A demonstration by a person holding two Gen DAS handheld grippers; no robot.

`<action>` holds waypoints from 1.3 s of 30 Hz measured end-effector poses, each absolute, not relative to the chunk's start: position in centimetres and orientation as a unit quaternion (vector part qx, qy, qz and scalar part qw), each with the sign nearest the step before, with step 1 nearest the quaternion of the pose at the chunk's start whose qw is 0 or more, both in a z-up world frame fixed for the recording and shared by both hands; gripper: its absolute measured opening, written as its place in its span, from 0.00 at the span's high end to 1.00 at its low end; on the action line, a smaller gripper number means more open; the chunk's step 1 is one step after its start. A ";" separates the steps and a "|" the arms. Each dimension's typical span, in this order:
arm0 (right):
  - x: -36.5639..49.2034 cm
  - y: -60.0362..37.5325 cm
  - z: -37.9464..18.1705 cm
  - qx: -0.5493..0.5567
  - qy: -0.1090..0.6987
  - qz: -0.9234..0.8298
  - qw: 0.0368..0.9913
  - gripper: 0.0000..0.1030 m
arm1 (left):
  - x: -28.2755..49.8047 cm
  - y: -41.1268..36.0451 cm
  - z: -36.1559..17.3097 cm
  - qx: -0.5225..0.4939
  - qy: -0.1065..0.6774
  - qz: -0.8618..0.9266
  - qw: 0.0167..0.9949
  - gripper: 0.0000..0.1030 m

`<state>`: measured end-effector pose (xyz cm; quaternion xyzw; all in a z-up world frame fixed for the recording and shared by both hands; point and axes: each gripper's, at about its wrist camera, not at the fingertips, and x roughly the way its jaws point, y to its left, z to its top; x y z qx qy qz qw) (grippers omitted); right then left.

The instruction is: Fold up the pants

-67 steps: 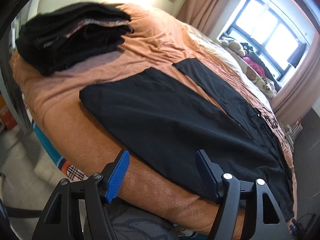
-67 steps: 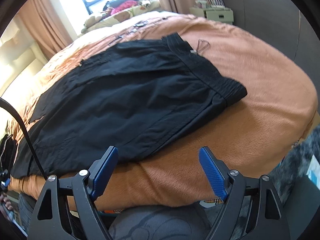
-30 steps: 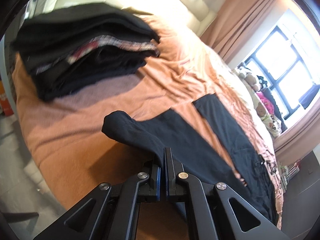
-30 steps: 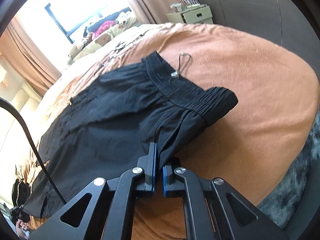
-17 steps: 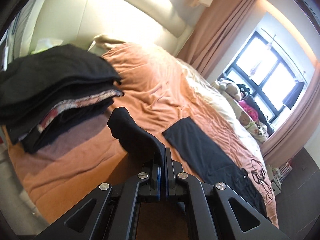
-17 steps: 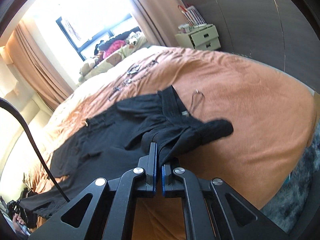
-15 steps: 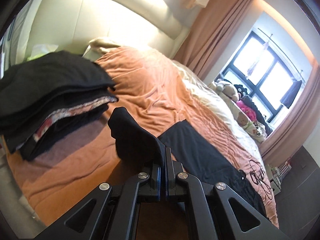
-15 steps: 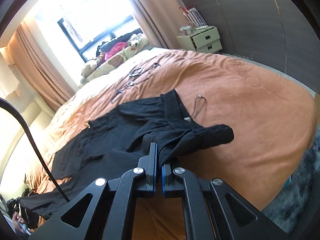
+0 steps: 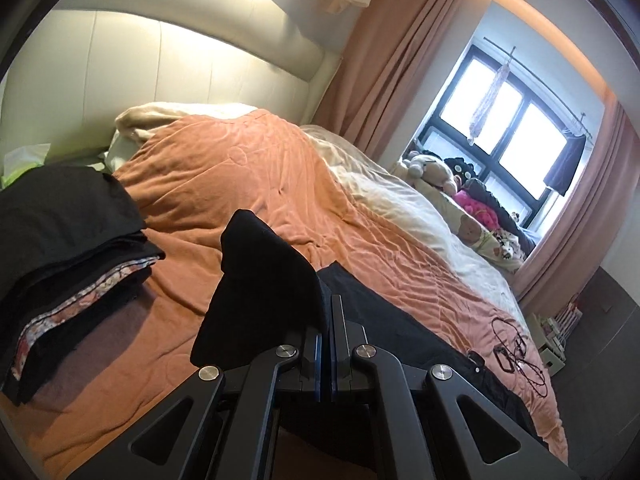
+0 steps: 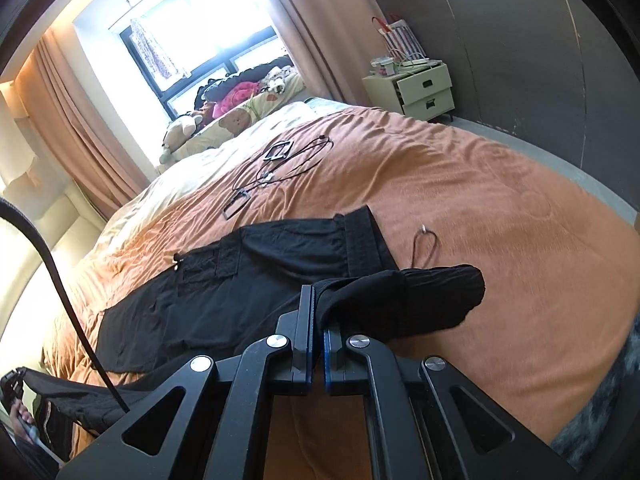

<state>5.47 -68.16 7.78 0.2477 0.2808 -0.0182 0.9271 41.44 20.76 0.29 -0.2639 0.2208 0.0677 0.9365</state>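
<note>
Black pants point(image 10: 224, 292) lie spread on the orange bedspread point(image 10: 500, 200). My right gripper point(image 10: 316, 300) is shut on the near corner of the waistband, which hangs lifted off the bed and flops to the right of the fingers. In the left wrist view my left gripper point(image 9: 330, 304) is shut on the hem of the near leg of the pants point(image 9: 260, 280), raised above the bedspread point(image 9: 240, 176); the far leg stays flat on the bed behind it.
A stack of folded dark clothes point(image 9: 60, 256) sits at the bed's left end near the headboard point(image 9: 160, 64). Cables and small black frames point(image 10: 280, 164) lie on the bedspread beyond the pants. Plush toys point(image 10: 224, 116) line the window; a nightstand point(image 10: 416, 88) stands at right.
Both grippers went from open to shut on the pants' near edge and lifted it. The left one rose further with the leg hem; the right one raised the waistband corner.
</note>
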 end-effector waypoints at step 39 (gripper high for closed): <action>31.5 -66.6 3.9 0.175 0.372 -0.059 0.910 1.00 | 71.3 15.4 -8.7 -0.201 0.362 0.087 0.906 0.98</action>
